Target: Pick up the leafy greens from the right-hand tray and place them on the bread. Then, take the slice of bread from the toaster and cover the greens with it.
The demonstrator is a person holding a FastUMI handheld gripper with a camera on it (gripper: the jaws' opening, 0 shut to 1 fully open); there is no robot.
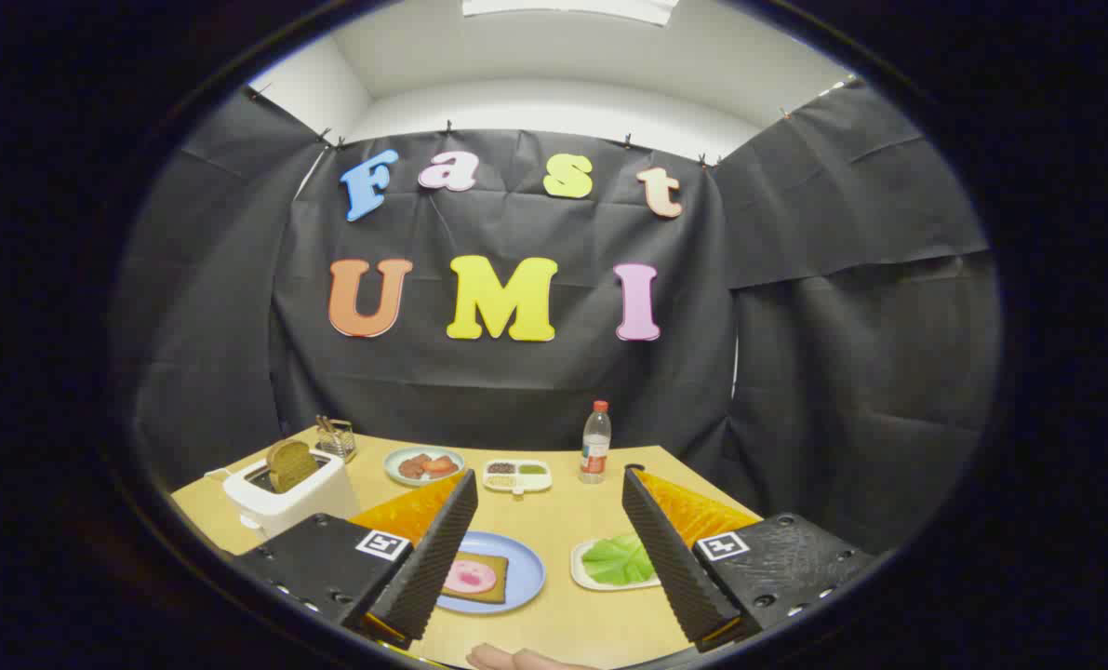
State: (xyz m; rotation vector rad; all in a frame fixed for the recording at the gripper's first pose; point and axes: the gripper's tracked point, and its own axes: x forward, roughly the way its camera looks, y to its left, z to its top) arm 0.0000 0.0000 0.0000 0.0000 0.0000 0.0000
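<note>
My gripper [548, 493] hangs open above the wooden table [554, 516], with nothing between its fingers. Between the fingers and below them lies a blue plate [527, 575] holding a brown bread slice [475, 577] topped with a pink round slice. Just inside the right finger sits a white tray [586, 577] with leafy greens [617, 558], partly hidden by that finger. Beyond the left finger stands a white toaster [284, 493] with a brown bread slice [290, 464] sticking up from its slot.
Farther back are a pale plate of reddish food [424, 465], a small divided white dish [516, 475], a plastic bottle with a red cap [595, 443] and a wire holder [336, 435]. A person's hand [516, 659] rests at the table's near edge.
</note>
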